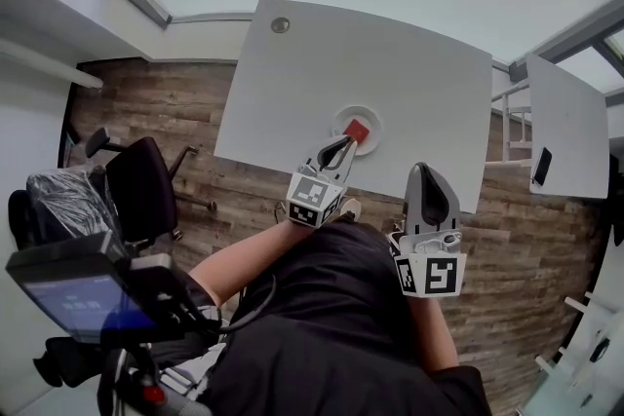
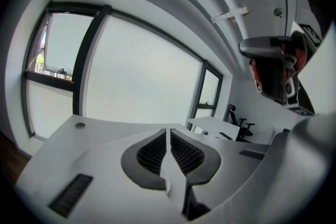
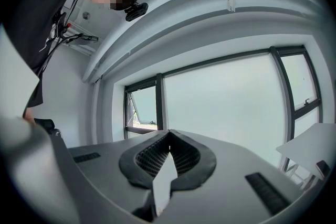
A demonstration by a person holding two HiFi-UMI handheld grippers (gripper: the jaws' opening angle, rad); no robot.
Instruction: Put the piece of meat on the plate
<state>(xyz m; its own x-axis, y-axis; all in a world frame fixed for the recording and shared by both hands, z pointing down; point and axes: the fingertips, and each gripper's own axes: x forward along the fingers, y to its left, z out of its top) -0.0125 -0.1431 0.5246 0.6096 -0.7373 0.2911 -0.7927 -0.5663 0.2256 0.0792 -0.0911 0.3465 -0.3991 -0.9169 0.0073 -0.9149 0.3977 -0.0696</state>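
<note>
A red piece of meat (image 1: 358, 131) lies on a small white round plate (image 1: 339, 122) near the middle of the white table (image 1: 390, 63). In the head view my left gripper (image 1: 343, 147) has its tips just at the plate's near rim, on the near side of the meat. Its jaws are shut with nothing between them (image 2: 168, 134), and its own view faces the windows, showing neither plate nor meat. My right gripper (image 1: 427, 170) hangs over the table's near edge, to the right of the plate. It is also shut and empty (image 3: 169, 136).
A second white table (image 1: 570, 127) stands at the right with a dark flat object (image 1: 542, 167) on it. A black office chair (image 1: 136, 185) is at the left on the wooden floor. Large windows (image 3: 231, 107) fill the wall ahead.
</note>
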